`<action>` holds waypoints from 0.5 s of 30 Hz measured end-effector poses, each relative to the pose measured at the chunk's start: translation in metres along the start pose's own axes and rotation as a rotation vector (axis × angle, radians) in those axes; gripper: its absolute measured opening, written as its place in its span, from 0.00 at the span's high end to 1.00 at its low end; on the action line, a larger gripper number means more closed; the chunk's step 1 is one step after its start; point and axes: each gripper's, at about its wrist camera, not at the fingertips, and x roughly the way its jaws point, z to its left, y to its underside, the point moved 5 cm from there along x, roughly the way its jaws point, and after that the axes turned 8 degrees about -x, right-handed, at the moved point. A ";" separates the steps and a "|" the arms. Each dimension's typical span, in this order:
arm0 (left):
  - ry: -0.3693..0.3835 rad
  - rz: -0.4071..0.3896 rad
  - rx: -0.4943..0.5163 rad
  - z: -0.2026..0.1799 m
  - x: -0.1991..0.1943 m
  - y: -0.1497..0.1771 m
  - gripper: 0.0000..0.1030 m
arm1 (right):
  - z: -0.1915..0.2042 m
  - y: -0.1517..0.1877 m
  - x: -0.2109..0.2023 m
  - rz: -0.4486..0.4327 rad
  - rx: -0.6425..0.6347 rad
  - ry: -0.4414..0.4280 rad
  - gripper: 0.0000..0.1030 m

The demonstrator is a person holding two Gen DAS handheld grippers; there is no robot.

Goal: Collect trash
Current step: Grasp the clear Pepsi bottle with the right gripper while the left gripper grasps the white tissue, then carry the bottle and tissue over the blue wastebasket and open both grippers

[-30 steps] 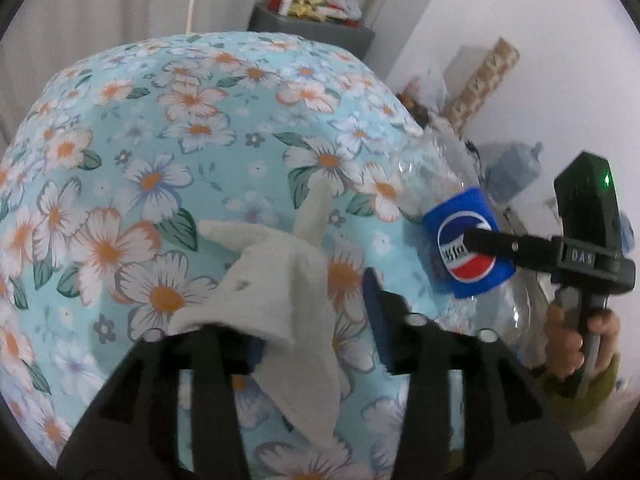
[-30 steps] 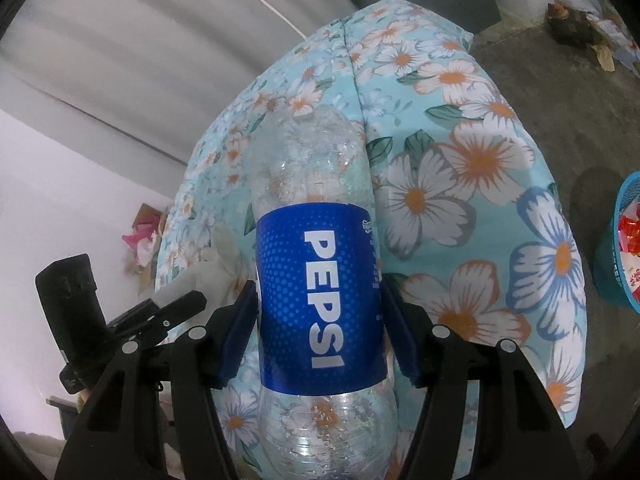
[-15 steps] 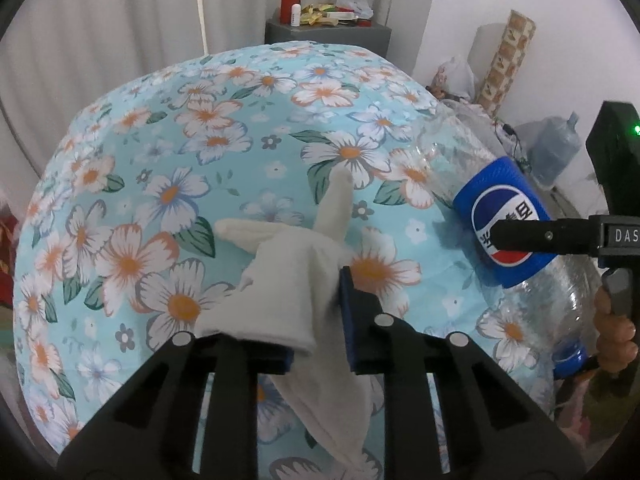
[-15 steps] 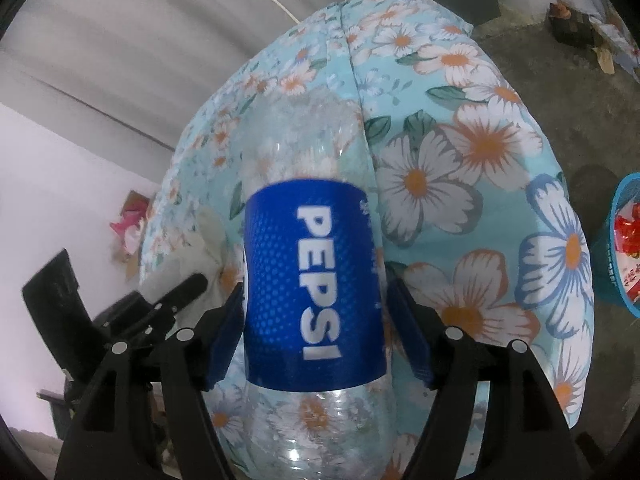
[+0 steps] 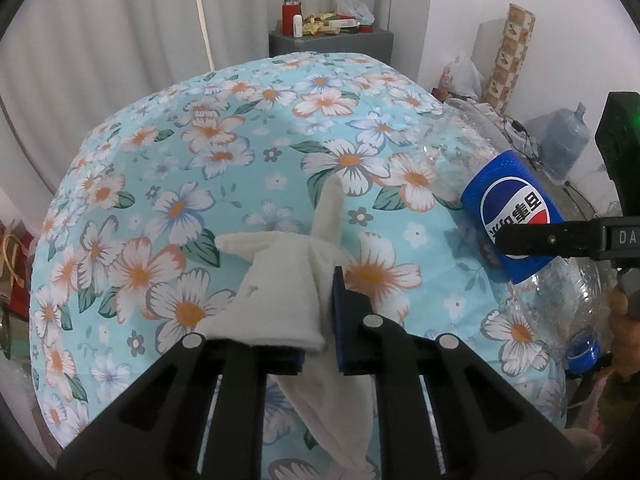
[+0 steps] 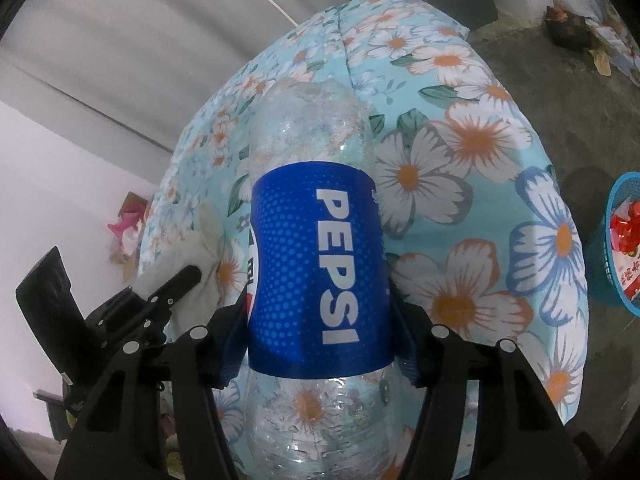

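We hold the left gripper (image 5: 318, 326) over the floral sheet (image 5: 224, 152), pointing down and forward. Its jaws have just been closing and now stand nearly shut, the two blue pads pinching a crumpled white tissue (image 5: 288, 292) between them. Most of the tissue bunches ahead of the left finger, one twisted corner sticks up just ahead of the right pad, and a long tail hangs down behind the pads between the black fingers.

To the right of this gripper lies the bottle (image 5: 508, 216), clear plastic with a blue Pepsi label, its blue cap (image 5: 582, 354) toward us at the lower right. The black tip of one finger of the right gripper (image 6: 320, 336) crosses its label there.

In the right wrist view, the right gripper's jaws have just narrowed a little and stand wide, one blue pad against each side of the label of the bottle (image 6: 316, 268), so the bottle is gripped across its middle. Its clear base points ahead and its neck end runs back beneath the camera. The bottle rests on or just above the sheet (image 6: 460, 208); we cannot tell which.

Left of this gripper we see the left gripper (image 6: 176, 284) on the tissue (image 6: 188, 256). Far right, on the floor, a blue basket (image 6: 612, 240) holds red and white wrappers.
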 end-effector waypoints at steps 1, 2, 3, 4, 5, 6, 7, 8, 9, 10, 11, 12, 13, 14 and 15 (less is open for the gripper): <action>-0.003 -0.006 0.002 0.000 -0.002 0.000 0.92 | 0.000 0.001 -0.001 -0.002 0.001 0.000 0.43; -0.006 -0.010 0.003 0.000 -0.003 0.000 0.92 | 0.000 0.001 -0.001 -0.004 0.000 0.001 0.43; -0.008 -0.015 0.003 0.000 -0.004 -0.001 0.92 | 0.000 0.001 -0.002 -0.007 0.000 0.002 0.43; -0.010 -0.020 0.003 0.000 -0.006 -0.001 0.92 | 0.001 0.001 -0.003 -0.010 0.000 0.002 0.43; -0.013 -0.024 0.003 0.000 -0.008 -0.002 0.92 | 0.001 0.001 -0.004 -0.013 -0.001 0.001 0.43; -0.015 -0.029 0.005 0.000 -0.009 -0.003 0.92 | 0.003 0.002 -0.005 -0.017 -0.002 0.000 0.43; -0.016 -0.033 0.006 -0.001 -0.011 -0.002 0.93 | 0.003 0.002 -0.006 -0.021 -0.003 -0.001 0.43; -0.017 -0.037 0.007 -0.001 -0.012 -0.003 0.93 | 0.004 0.002 -0.007 -0.024 -0.004 -0.001 0.43; -0.017 -0.043 0.009 -0.001 -0.014 -0.003 0.93 | 0.004 0.002 -0.009 -0.028 -0.005 -0.001 0.43; -0.018 -0.047 0.010 -0.002 -0.016 -0.003 0.93 | 0.005 0.001 -0.010 -0.032 -0.006 -0.002 0.43; -0.019 -0.052 0.012 -0.002 -0.017 -0.003 0.93 | 0.006 0.001 -0.011 -0.035 -0.006 -0.003 0.43; -0.020 -0.057 0.014 -0.003 -0.019 -0.004 0.93 | 0.007 0.001 -0.013 -0.039 -0.005 -0.005 0.43; -0.021 -0.061 0.015 -0.003 -0.020 -0.004 0.93 | 0.008 0.002 -0.015 -0.042 -0.005 -0.006 0.43; -0.021 -0.065 0.015 -0.004 -0.021 -0.004 0.93 | 0.009 0.002 -0.016 -0.044 -0.006 -0.008 0.43; -0.021 -0.068 0.015 -0.004 -0.023 -0.004 0.93 | 0.009 0.003 -0.018 -0.048 -0.005 -0.010 0.43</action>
